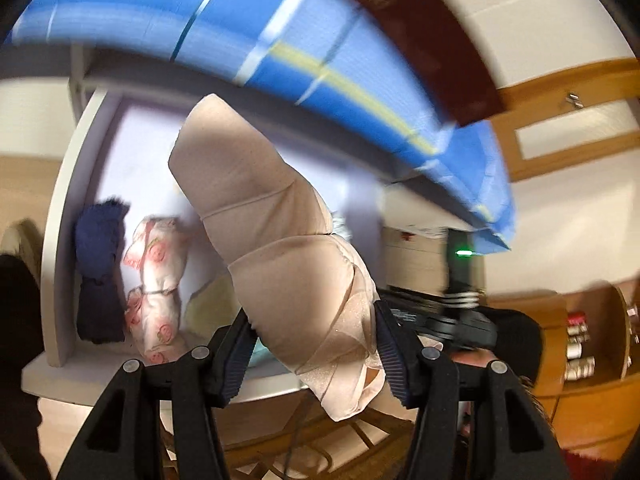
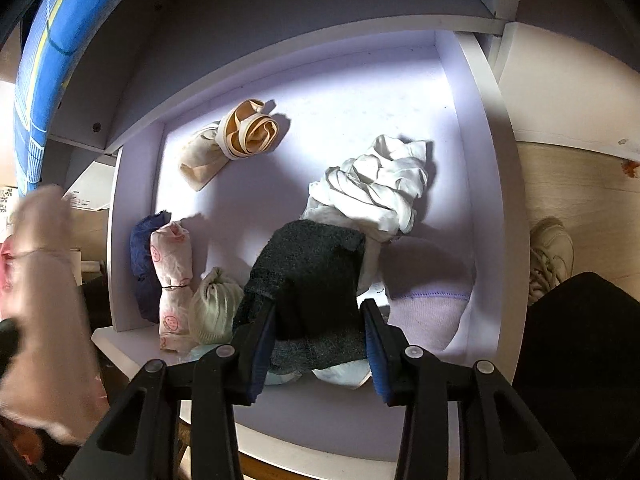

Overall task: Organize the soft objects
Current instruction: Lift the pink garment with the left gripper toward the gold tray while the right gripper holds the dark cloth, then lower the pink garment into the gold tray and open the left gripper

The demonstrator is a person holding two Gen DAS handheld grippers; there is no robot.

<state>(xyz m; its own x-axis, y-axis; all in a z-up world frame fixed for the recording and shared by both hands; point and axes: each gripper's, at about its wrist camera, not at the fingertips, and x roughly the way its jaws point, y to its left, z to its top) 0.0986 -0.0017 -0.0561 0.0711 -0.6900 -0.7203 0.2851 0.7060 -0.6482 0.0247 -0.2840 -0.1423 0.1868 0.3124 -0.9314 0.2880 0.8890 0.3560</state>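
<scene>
The beige padded roll [image 1: 280,248] is sitting between the fingers of the left gripper [image 1: 312,344], which are clenched on its lower part and are holding it in the air in front of the open drawer [image 2: 486,184]; in the right wrist view the same roll is appearing as a blurred pale mass at the left edge. The dark grey knit garment [image 2: 316,288] is lying at the front of the drawer, over a white crumpled cloth [image 2: 376,184] and beside a lilac knit item [image 2: 424,320], and the fingers of the right gripper [image 2: 320,344] are grasping it from both sides. Along the drawer's left wall, a navy bundle [image 2: 142,264], a pink-printed white roll [image 2: 172,280] and a pale green bundle [image 2: 216,304] are standing side by side, touching one another. Toward the back, a beige bundle with a coiled tan band [image 2: 236,136] is lying apart from the others. A blue checked cover [image 1: 280,32] is showing above the drawer.
</scene>
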